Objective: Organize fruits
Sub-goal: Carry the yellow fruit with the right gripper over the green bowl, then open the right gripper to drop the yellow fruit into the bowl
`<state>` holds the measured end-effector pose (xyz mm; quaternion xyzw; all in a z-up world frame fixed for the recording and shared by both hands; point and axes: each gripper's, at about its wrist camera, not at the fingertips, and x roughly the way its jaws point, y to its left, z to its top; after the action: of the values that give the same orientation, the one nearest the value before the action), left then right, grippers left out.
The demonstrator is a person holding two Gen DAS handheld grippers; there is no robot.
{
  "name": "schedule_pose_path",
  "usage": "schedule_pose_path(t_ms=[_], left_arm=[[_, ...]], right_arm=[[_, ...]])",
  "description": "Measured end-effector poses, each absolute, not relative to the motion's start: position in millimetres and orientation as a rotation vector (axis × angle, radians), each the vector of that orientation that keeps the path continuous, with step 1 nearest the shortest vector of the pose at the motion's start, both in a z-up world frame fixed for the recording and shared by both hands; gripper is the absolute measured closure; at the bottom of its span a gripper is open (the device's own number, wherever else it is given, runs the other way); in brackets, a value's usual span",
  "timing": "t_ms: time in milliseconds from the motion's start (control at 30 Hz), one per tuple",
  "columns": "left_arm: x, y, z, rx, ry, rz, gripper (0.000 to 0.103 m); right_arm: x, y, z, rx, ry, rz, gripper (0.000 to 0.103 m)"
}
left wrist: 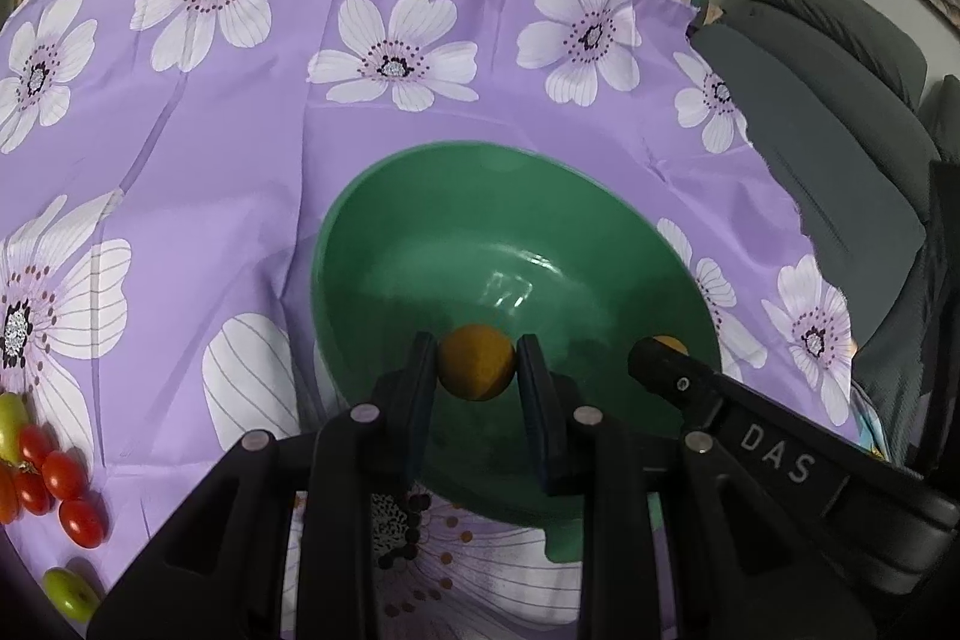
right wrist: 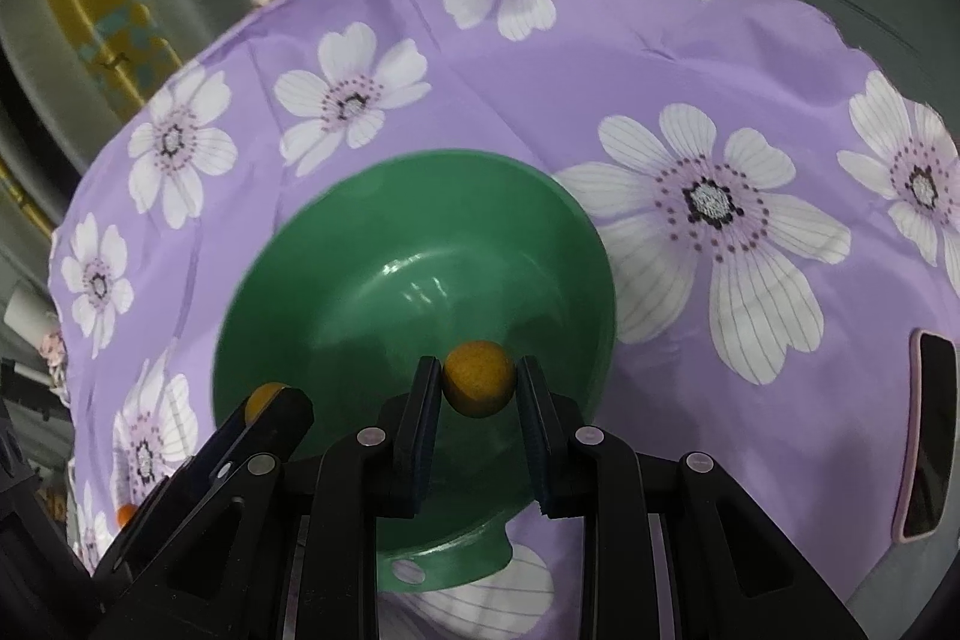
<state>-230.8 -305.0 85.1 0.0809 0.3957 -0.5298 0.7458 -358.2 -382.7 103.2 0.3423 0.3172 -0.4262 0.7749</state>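
Now both grippers sit over the green bowl (left wrist: 498, 214), each clamped on a small round yellow-orange fruit.

Left gripper (left wrist: 477, 364): fingers (left wrist: 420, 388) pinch a yellow-orange fruit (left wrist: 476, 363) from both sides; fruit is held just above the bowl's inner wall, near the rim closest to the camera. Nothing loose between the pads.

Right gripper (right wrist: 478, 388): fingers (right wrist: 540, 400) likewise closed on a second yellow-orange fruit (right wrist: 478, 379), held over the near side of the bowl. In the left wrist view this gripper (left wrist: 660, 349) enters from the right, its fruit only a sliver past the black fingertip. In the right wrist view the left gripper (right wrist: 270, 400) shows at lower left with its fruit partly hidden.

Bowl interior looks bare, glossy, with light glare on the bottom. A short green tab with a hole (right wrist: 408, 571) sticks out from the bowl's near rim.

Bowl stands on a purple cloth with white flowers (left wrist: 240, 130) covering the worktop, toward its right side.

Near the worktop's left edge: a cluster of red cherry tomatoes (left wrist: 57, 484), a pale green fruit (left wrist: 11, 427) touching them, another green fruit (left wrist: 71, 593) nearer the corner.

A dark phone in a pink case (right wrist: 927, 436) lies by the worktop's right edge.
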Motion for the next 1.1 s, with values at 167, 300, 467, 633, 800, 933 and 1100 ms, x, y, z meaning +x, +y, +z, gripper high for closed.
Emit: schedule_pose_path(t_ms=[167, 300, 467, 633, 800, 933, 1100], left_arm=[[-229.6, -307.4, 83.4, 0.189, 0.87, -1.155, 0.076], [-230.0, -307.8, 82.0, 0.205, 0.861, -1.149, 0.076], [-229.9, -306.5, 81.4, 0.201, 0.859, -1.148, 0.076], [-231.8, -306.4, 81.6, 0.22, 0.849, -1.153, 0.077], [-232.4, -306.7, 81.4, 0.228, 0.839, -1.156, 0.075], [-231.5, -305.6, 83.3, 0.228, 0.832, -1.162, 0.067], [-229.8, -300.1, 89.3, 0.208, 0.819, -1.152, 0.061]], right_arm=[[-357.0, -380.9, 104.8, 0.732, 0.685, -0.929, 0.075], [-355.6, -380.9, 104.8, 0.729, 0.685, -0.938, 0.075], [-354.9, -380.9, 104.9, 0.728, 0.686, -0.944, 0.075], [-355.0, -382.4, 103.6, 0.743, 0.686, -0.931, 0.075], [-355.6, -382.8, 103.2, 0.762, 0.679, -0.919, 0.075], [-350.6, -378.3, 104.1, 0.755, 0.681, -0.89, 0.075], [-350.3, -373.2, 110.9, 0.701, 0.661, -0.935, 0.062]])
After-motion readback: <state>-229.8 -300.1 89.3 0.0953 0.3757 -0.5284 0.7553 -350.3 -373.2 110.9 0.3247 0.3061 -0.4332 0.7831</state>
